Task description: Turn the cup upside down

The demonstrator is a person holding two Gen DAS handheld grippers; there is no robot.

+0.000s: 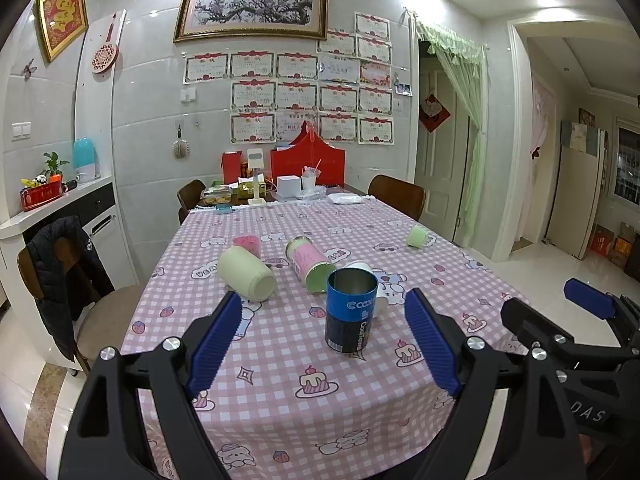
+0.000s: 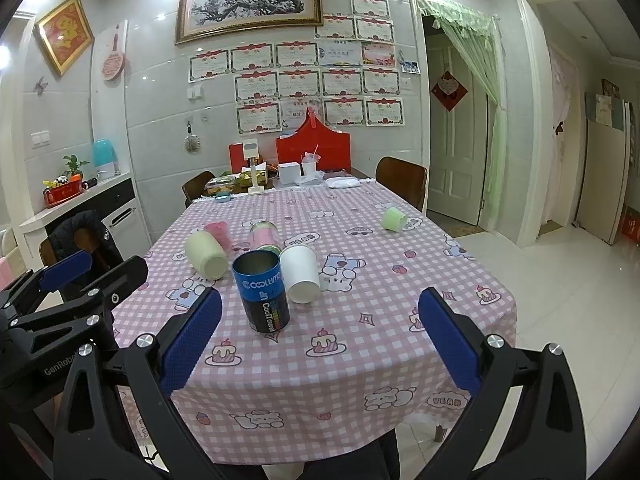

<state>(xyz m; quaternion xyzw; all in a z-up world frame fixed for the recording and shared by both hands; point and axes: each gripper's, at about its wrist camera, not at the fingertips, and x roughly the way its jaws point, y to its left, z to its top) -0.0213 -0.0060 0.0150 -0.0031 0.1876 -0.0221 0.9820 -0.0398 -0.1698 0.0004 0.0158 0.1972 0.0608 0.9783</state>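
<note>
Blue can (image 1: 351, 310) upright | white cup (image 2: 301, 274) clear only from right wrist | both tongs wide open, empty

Blue cup (image 1: 351, 311): standing upright, mouth opening upward, near the table's near edge; blue upper band with white lettering, dark lower body, bare metal showing inside.
White cup (image 2: 301, 274): lying on its side just right of the blue one, base facing the near side.
Cream cup (image 1: 247, 274): lying on its side to the left, base showing.
Pink-and-green tin (image 1: 310, 263): lying tipped, open end facing near.
Small green cup (image 1: 417, 237): lying far right.
</note>
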